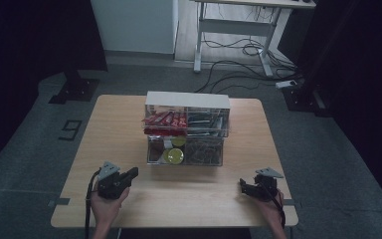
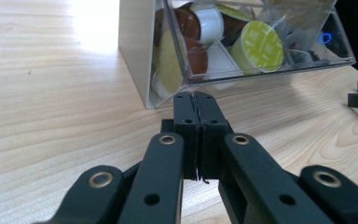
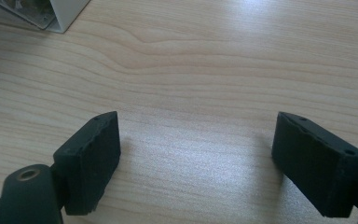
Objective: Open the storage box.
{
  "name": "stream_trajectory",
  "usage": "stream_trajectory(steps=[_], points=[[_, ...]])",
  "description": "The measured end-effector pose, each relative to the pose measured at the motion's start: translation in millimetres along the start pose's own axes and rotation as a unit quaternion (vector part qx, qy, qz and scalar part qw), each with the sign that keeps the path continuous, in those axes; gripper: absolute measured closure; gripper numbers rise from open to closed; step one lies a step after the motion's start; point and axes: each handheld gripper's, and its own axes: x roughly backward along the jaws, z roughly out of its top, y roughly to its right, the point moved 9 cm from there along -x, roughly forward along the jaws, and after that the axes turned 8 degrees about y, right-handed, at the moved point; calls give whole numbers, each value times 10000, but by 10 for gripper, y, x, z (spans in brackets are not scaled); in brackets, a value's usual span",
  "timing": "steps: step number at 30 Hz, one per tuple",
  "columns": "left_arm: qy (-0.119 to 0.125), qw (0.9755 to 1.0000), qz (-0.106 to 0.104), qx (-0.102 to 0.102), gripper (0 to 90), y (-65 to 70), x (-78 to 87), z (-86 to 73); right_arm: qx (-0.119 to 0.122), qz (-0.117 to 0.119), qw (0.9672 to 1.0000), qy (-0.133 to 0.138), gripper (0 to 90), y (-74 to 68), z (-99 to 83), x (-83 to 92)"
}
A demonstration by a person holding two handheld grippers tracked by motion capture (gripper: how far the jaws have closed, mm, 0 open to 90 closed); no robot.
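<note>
At the left of the high view we find the left claw (image 1: 132,174), held in the person's left hand (image 1: 105,205) above the near part of the wooden surface (image 1: 114,129). Its jaws are pressed together with nothing between them; in the left gripper view the two black pads (image 2: 189,116) meet along one seam. The tip points toward the storage box, near it but not touching.

At the centre we locate the clear two-tier organizer (image 1: 186,128), standing upright toward the far side of the surface. Its upper tier holds red sachets (image 1: 165,119) in the left compartment and dark packets at the right. Its lower drawer (image 1: 184,150) holds coffee capsules, one with a yellow-green lid (image 1: 173,156) facing up. In the left gripper view the clear drawer front (image 2: 261,70) stands just beyond the closed jaws, with brown and white capsules (image 2: 200,28) and a yellow-green capsule lid (image 2: 261,46) behind it.

At the right we find the right claw (image 1: 242,185), held in the person's right hand (image 1: 271,201) low over the near right part of the surface, well apart from the organizer. Its jaws are spread wide; in the right gripper view bare wood (image 3: 205,93) lies between them, and nothing is pinched.
</note>
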Motion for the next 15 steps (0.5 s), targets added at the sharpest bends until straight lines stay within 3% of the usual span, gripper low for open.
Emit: stream_trajectory(steps=[5,8,15], points=[[68,9999,-111,-42,894,67,43,59,3,-5,10000,3,157,1,0,1],[97,9994,-332,50,895,144,57,117,4,-8,10000,5,159,1,0,1],[21,9990,-436,-75,900,243,29,174,-14,-27,10000,14,169,-3,-4,11]])
